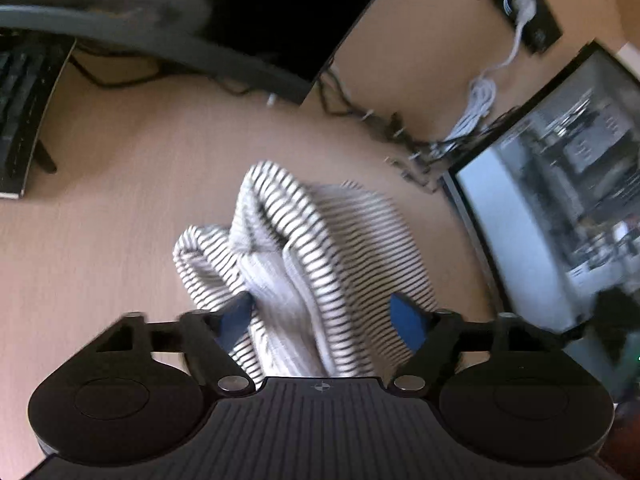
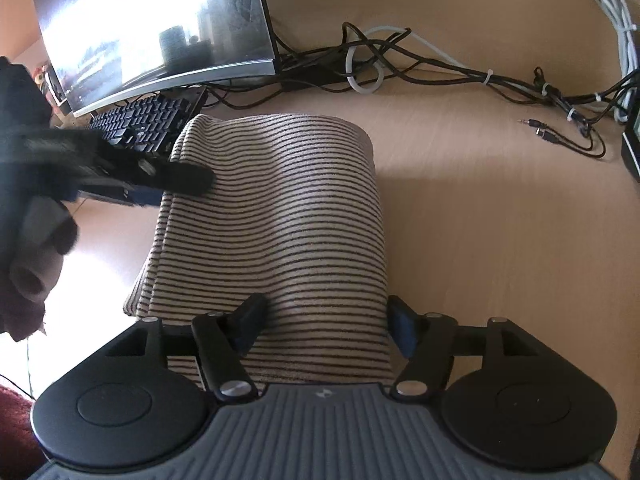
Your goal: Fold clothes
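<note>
While the striped shirt point(image 2: 276, 216) is lying folded between its wide-spread fingers, the right claw point(image 2: 326, 322) is hovering, the left claw point(image 1: 324, 316) likewise gaping wide.

Both wrist views close, sharing striped garment point(image 1: 304, 264)

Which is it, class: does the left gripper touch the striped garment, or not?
Touching. In the right wrist view the left gripper has its dark tip pressed on the striped garment at its left edge, with no gap.
</note>
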A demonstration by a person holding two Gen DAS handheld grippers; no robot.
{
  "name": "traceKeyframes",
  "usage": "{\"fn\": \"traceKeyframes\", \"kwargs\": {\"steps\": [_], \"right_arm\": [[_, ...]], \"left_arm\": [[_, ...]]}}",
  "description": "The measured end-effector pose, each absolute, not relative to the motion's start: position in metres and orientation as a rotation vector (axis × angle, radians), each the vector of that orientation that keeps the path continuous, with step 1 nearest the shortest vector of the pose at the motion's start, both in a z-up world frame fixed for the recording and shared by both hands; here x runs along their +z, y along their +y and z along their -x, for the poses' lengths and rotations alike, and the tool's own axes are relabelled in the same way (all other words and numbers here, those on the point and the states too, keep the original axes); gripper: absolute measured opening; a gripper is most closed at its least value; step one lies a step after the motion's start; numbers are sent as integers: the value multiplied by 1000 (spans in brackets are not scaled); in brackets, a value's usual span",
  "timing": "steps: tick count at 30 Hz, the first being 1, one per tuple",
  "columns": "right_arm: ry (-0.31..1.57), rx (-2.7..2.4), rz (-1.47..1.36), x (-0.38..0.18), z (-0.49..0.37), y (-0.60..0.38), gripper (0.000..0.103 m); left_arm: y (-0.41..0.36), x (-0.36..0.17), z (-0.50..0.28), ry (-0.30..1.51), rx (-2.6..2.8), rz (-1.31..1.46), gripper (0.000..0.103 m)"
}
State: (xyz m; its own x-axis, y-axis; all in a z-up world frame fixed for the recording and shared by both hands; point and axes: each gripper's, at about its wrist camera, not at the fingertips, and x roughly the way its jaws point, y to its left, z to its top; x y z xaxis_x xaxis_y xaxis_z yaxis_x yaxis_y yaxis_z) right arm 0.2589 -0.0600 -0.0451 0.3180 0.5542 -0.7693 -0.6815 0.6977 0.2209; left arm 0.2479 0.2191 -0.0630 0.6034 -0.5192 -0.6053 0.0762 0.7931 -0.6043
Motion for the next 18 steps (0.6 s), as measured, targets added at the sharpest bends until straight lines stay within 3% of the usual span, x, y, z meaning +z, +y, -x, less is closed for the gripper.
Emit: {"fn": "traceKeyframes", "kwargs": {"steps": [3, 11, 18], "right_arm": [[948, 805, 144, -46, -258, -63, 71], [937, 796, 176, -43, -255, -65, 77], [918, 793, 218, -39, -252, -64, 80]], "left_arm": [[219, -65, -247, 862, -370, 567, 62], [217, -69, -245, 863, -377, 564, 42], [215, -54, -229, 812, -416, 588, 38]]}}
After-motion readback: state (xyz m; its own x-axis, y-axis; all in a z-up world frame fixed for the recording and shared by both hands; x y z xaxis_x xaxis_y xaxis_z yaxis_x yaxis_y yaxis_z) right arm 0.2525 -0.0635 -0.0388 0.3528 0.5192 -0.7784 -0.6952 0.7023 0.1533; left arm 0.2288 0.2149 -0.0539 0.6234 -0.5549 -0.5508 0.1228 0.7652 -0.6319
